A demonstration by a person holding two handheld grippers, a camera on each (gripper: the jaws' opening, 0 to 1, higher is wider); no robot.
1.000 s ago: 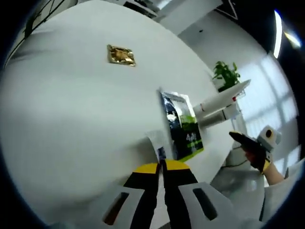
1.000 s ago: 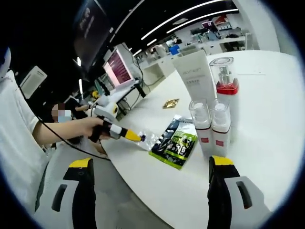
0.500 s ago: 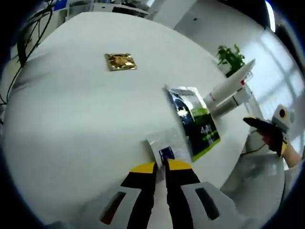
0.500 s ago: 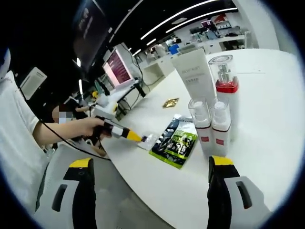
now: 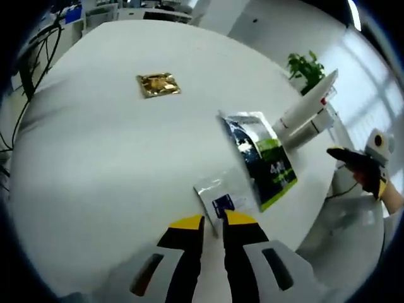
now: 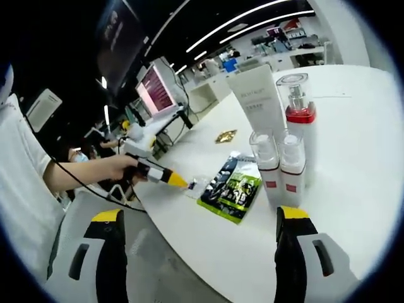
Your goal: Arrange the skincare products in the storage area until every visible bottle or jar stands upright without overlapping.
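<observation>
The left tongs [image 5: 213, 222] sit at the near edge of the small silver sachet [image 5: 222, 197], jaws almost closed with a thin gap; whether they pinch its edge cannot be told, and a flat foil packet probably calls for such an edge-on approach. The sachet lies flat on the smooth white desk [image 5: 95, 164], just beside the larger glossy green-and-black pouch [image 5: 262, 158], their edges touching or slightly overlapping. A crinkled gold sachet [image 5: 158, 84] lies well apart from the pouch, further up the desk. Beyond the pouch the bottles stand upright in a tight cluster: a tall white tube [image 6: 257, 98], a clear-capped pump bottle with a red collar [image 6: 298, 117], and two short clear-topped bottles [image 6: 266, 165] in front of it. The right tongs [image 6: 199, 252] hang wide open and empty, off the desk edge near the pouch, likely waiting while the flat packets are sorted
</observation>
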